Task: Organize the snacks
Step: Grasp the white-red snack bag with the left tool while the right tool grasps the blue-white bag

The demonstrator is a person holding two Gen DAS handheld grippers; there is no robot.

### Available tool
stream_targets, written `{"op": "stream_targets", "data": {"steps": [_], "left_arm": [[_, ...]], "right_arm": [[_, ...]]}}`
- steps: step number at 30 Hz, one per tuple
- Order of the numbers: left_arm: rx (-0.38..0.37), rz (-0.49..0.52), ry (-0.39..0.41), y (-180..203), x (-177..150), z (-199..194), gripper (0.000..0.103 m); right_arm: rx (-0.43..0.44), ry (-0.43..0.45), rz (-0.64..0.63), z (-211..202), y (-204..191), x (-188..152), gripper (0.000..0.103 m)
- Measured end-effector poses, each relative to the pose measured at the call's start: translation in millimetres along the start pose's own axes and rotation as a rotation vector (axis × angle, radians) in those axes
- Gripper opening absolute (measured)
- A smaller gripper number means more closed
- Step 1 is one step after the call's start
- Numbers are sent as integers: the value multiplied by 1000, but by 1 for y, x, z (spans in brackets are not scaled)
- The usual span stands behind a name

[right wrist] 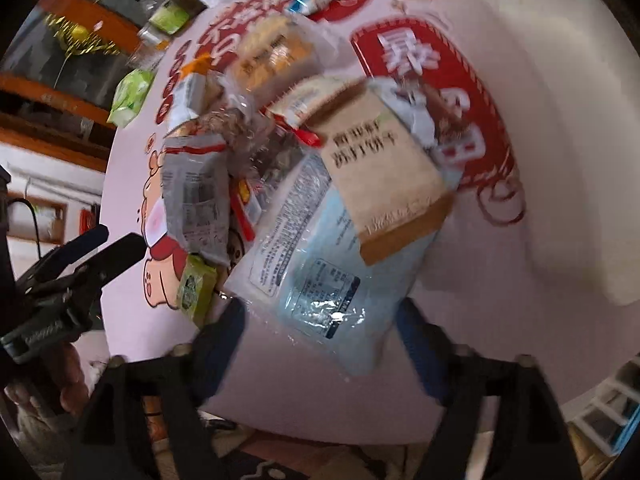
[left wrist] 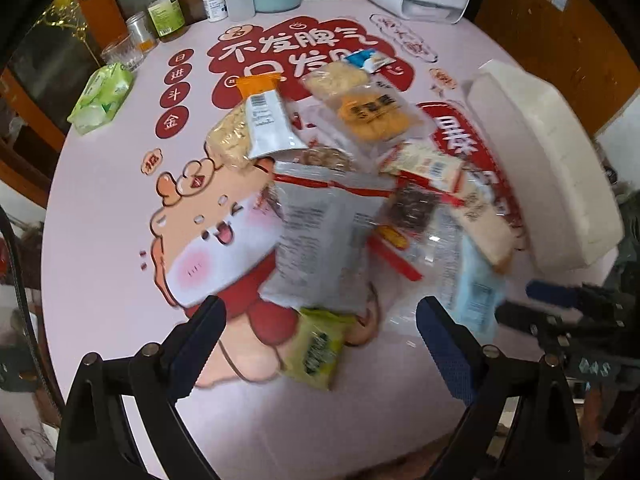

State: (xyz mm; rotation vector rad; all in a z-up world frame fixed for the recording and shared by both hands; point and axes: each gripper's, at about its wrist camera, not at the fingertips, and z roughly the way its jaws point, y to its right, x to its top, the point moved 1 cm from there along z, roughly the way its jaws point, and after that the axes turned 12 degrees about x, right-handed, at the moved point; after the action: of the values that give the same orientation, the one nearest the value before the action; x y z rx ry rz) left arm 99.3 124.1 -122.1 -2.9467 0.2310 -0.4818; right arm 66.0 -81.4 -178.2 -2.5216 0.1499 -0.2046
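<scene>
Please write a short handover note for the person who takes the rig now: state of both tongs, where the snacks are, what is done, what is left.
Left tongs: open, empty, above the green packet.
Right tongs: open, empty, around the near end of the light blue packet.
Snacks: one mixed pile mid-table; white foam box beside it.
Done: nothing sorted yet.
Left: all of it.

Landmark: snack pile [left wrist: 352,184], mid-table [left wrist: 120,280].
Left gripper [left wrist: 320,320]: jaws apart, empty, nearest the pile's green packet [left wrist: 316,348].
White foam box [left wrist: 548,160]: right of pile.
Tissue pack [left wrist: 102,98]: far left.
Bottles [left wrist: 164,8]: beyond pile.
</scene>
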Motion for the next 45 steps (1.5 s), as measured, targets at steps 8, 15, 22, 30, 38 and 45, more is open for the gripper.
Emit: {"op": "stream_targets", "data": {"steps": [8,15,22,30,38,45], "left_arm": [[-41,60,-90,3,21,55,95],[-56,102,-108,11,32,78,95],[-36,114,-112,10,43,93,95],[-75,108,-142,1,52,108,95],[-88,124,-174,6,53,121,95],[-69,147,-191,16,47,131,88]], "right_arm": [[-39,54,99,19,15,4,96],[-99,59,98,38,4,15,103],[-184,102,125,47,-4,23,103],[-282,74,66,65,-25,26,103],[-406,50,25,99,-49,36,103],[-386,35,-14,92,-41,27,95]]}}
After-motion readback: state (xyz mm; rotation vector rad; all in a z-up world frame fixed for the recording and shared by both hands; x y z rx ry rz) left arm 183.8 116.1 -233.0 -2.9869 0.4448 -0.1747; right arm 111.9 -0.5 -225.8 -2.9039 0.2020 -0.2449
